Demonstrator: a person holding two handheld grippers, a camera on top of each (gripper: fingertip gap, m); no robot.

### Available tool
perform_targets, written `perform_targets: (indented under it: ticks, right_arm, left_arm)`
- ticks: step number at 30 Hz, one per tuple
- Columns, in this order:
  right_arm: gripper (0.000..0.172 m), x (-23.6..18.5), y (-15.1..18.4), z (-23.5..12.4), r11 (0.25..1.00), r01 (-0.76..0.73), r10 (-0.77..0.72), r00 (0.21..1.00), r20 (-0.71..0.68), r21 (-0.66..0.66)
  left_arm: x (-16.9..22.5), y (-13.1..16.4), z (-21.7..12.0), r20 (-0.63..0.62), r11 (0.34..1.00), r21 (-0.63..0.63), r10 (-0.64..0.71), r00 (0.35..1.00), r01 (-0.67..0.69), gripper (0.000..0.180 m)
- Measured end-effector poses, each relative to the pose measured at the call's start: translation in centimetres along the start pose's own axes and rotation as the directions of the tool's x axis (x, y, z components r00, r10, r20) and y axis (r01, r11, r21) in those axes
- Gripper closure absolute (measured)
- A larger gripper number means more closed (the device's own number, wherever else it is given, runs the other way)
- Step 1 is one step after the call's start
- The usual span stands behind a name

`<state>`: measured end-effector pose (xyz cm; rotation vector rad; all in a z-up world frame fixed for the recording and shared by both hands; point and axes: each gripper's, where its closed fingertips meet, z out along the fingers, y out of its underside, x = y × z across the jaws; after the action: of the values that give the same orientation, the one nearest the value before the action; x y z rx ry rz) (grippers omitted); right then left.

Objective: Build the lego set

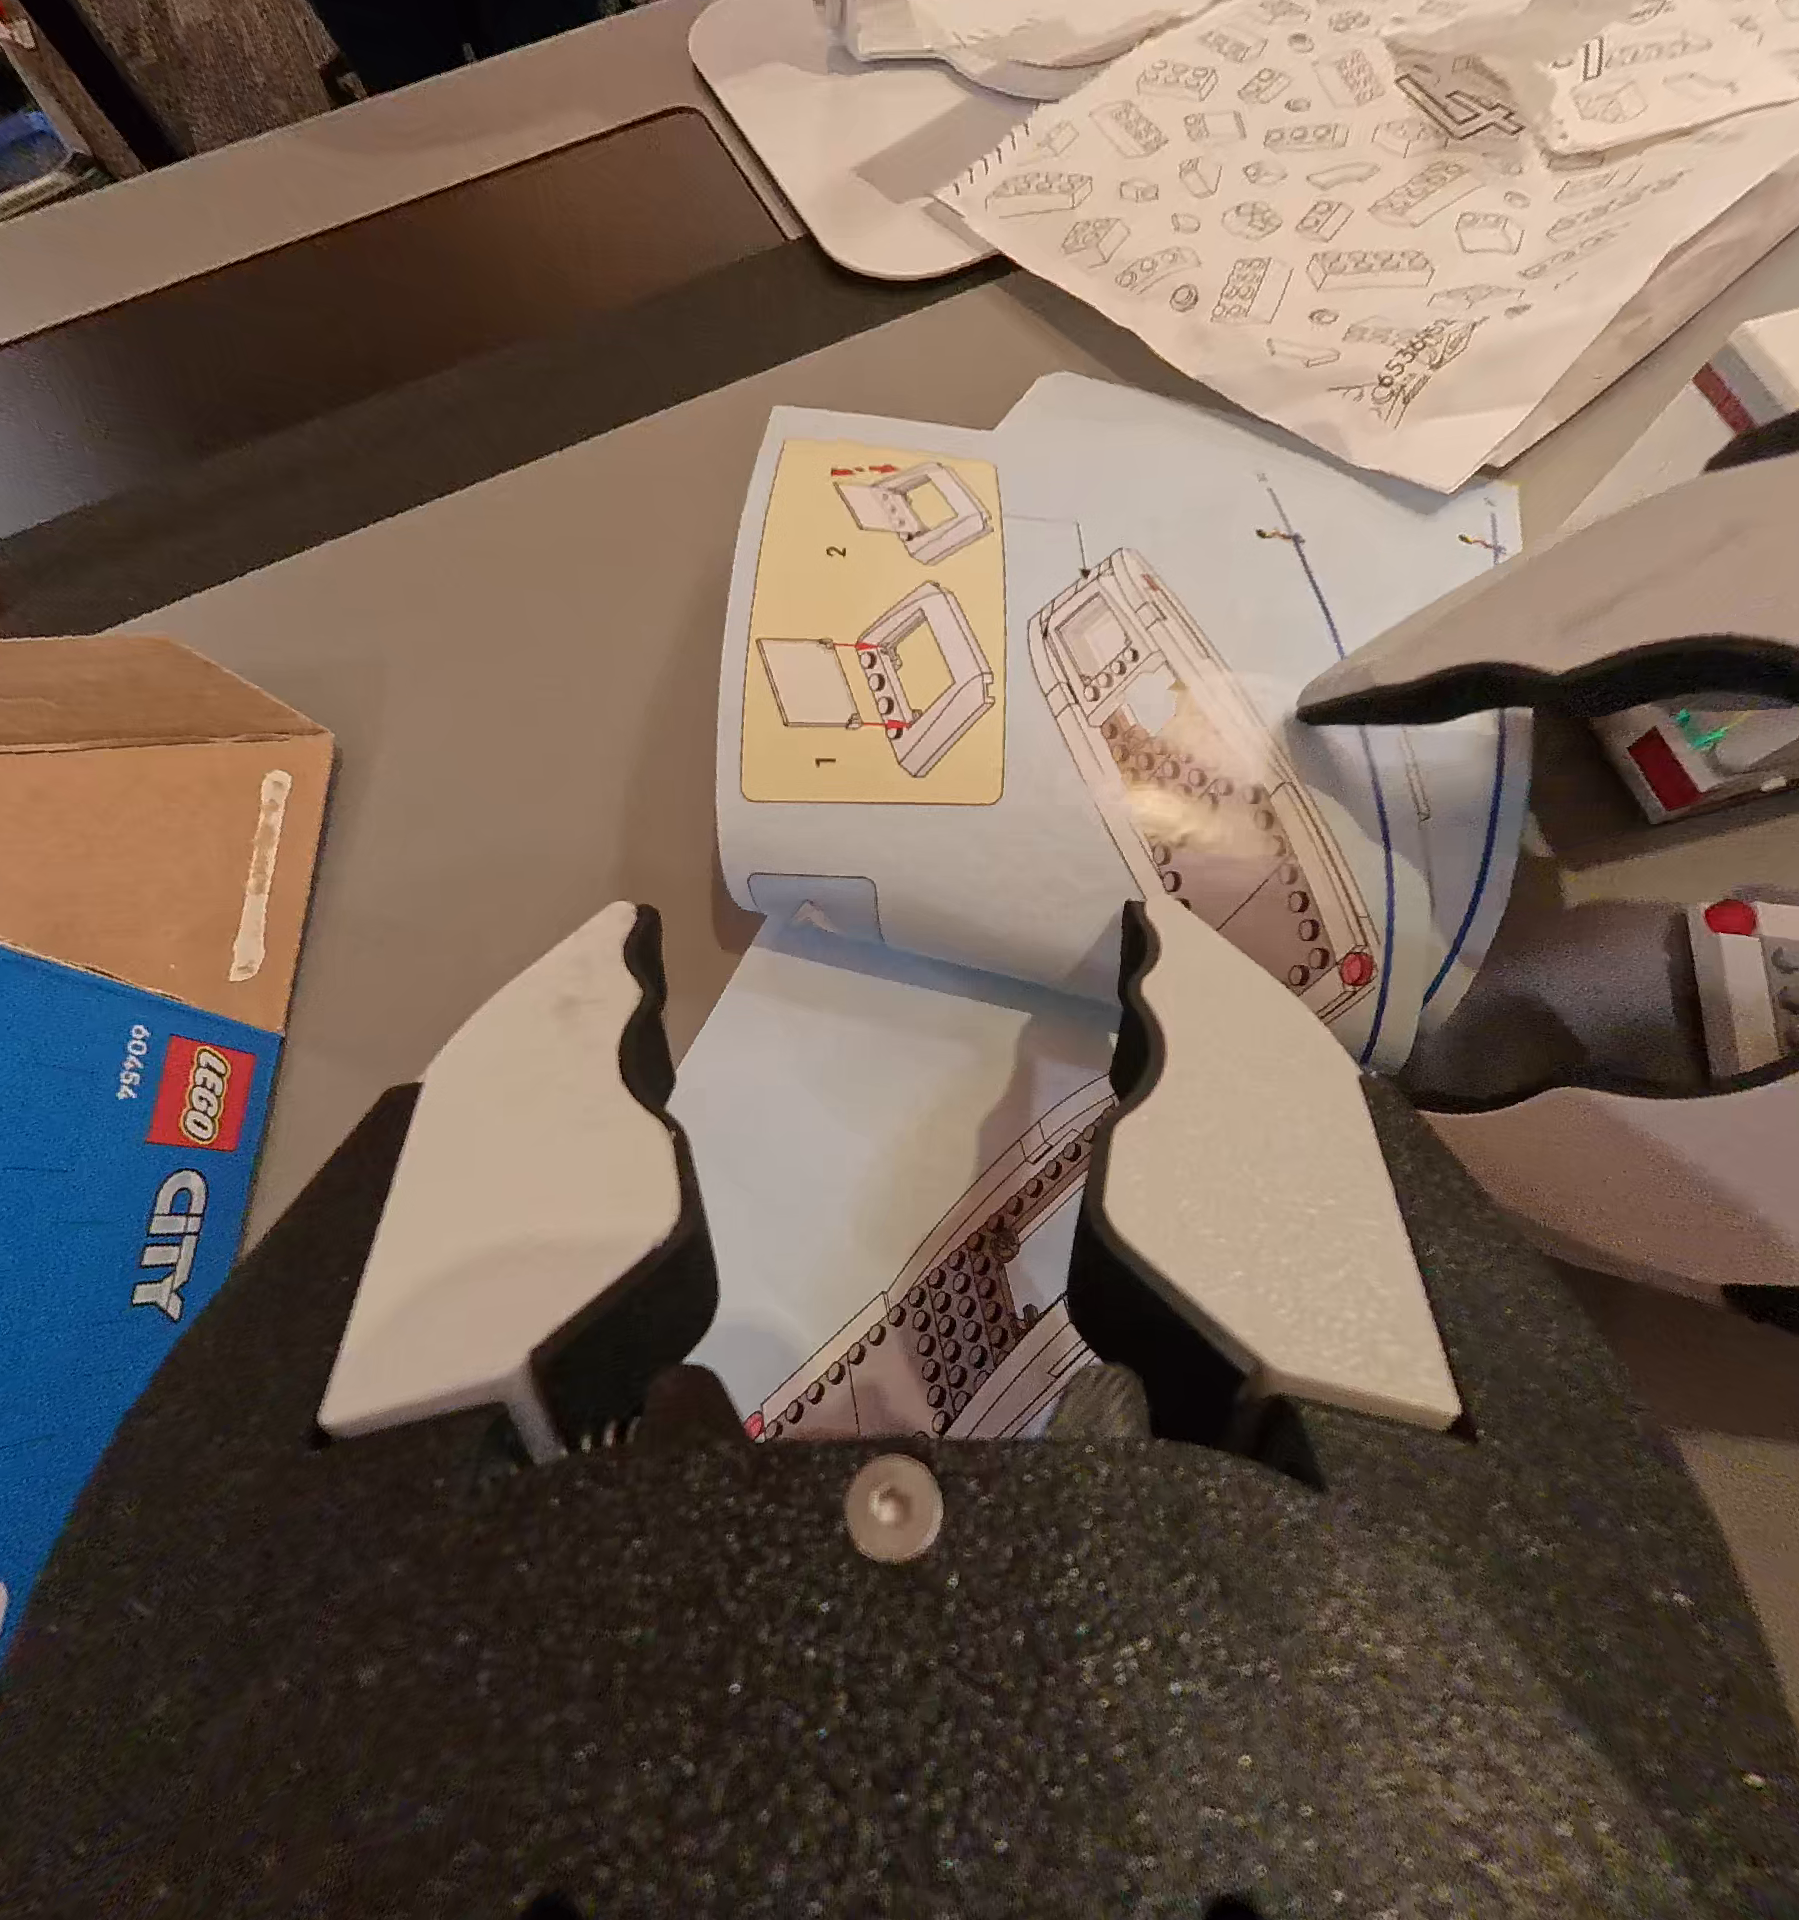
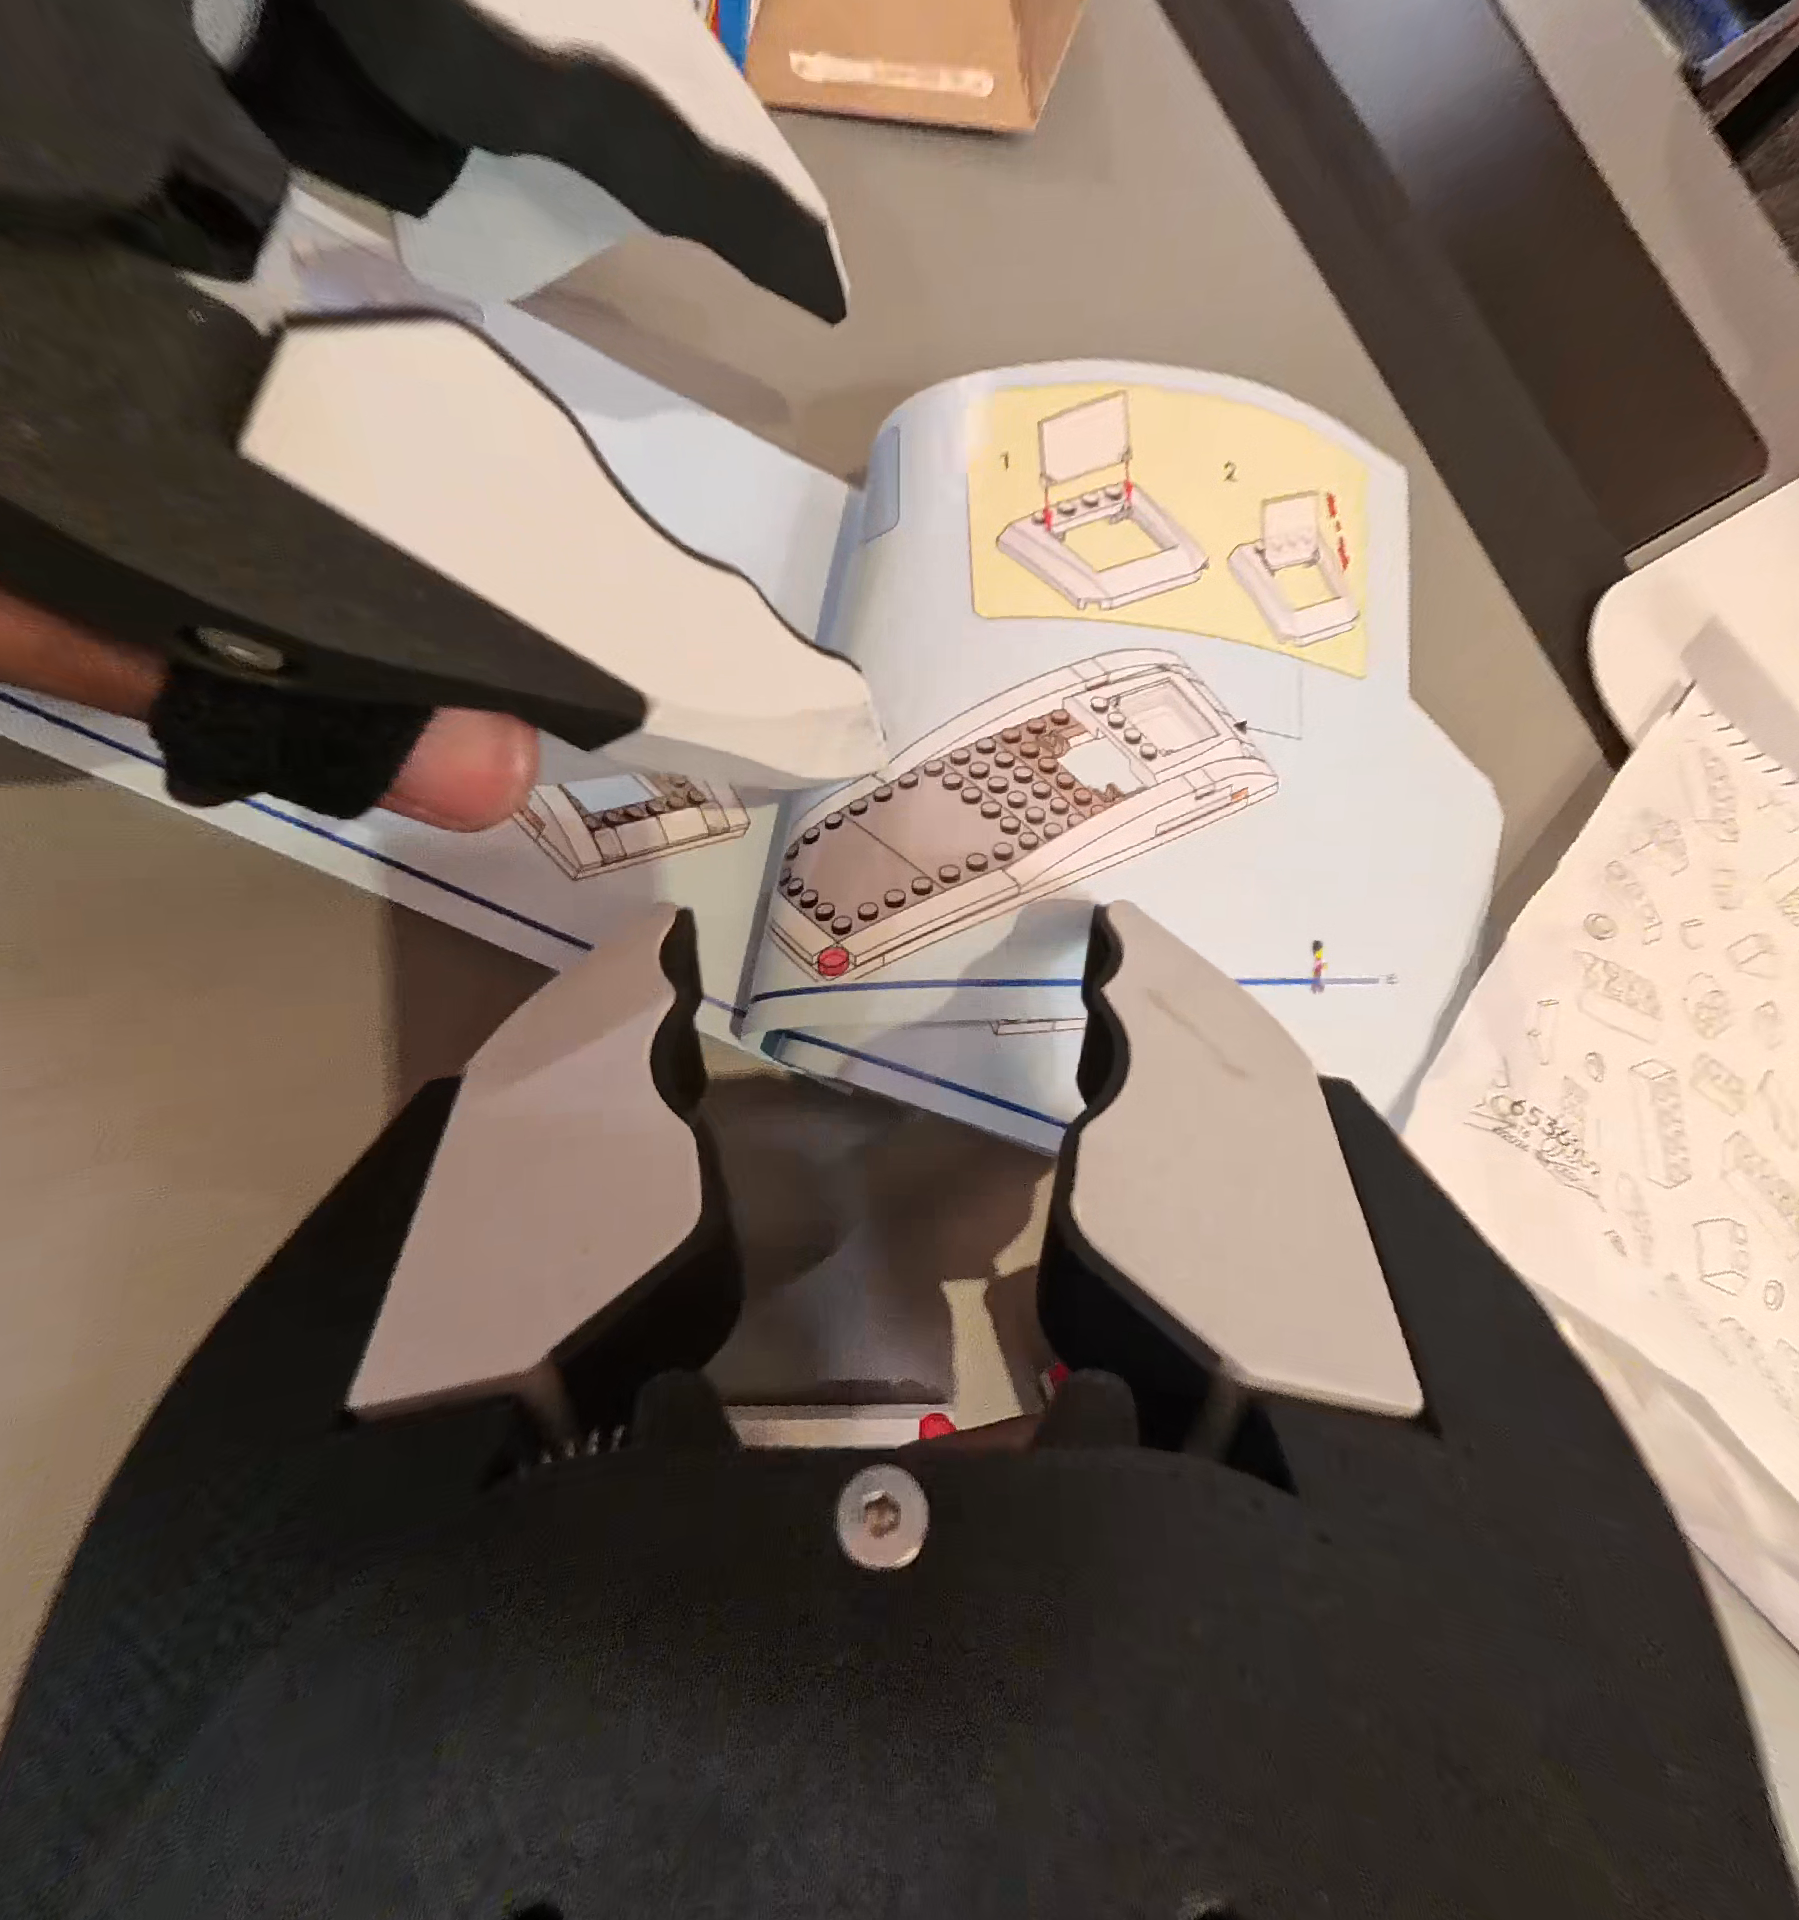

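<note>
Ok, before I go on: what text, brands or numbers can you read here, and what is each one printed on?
I don't quote writing; these things carry it.
blue box: a red logo patch, white lettering, a small number.
booklet: step numerals in its yellow inset.
white paper bag: one large outlined numeral and a small printed code, partly blurred.

Left gripper: jaws spread wide, nothing between the pads, fingers pointing forward and down. Right gripper: jaws likewise wide apart, nothing gripped, angled in from the right close to the left one. A fingertip shows under the left gripper's body.
</note>
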<state>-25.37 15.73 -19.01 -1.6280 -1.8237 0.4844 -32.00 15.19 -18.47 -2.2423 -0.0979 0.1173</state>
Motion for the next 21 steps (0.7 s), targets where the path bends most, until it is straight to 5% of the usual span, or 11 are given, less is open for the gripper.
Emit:
perform_targets:
  ticks: [14, 21]
  right_arm:
    - [0.105, -3.5, -0.6, 0.1, 0.993, 0.119, -0.119, 0.993, 0.014, -0.011]
    - [0.106, -5.7, -0.8, 0.2, 0.975, 0.22, -0.22, 0.975, -0.018, -0.022]
  left_arm:
    - [-2.5, -1.0, -1.7, 0.022, 0.999, 0.039, -0.031, 0.999, 0.03, 0.097]
    - [-3.1, -0.5, -2.6, -0.009, 0.997, -0.001, 0.077, 0.997, -0.077, 0.099]
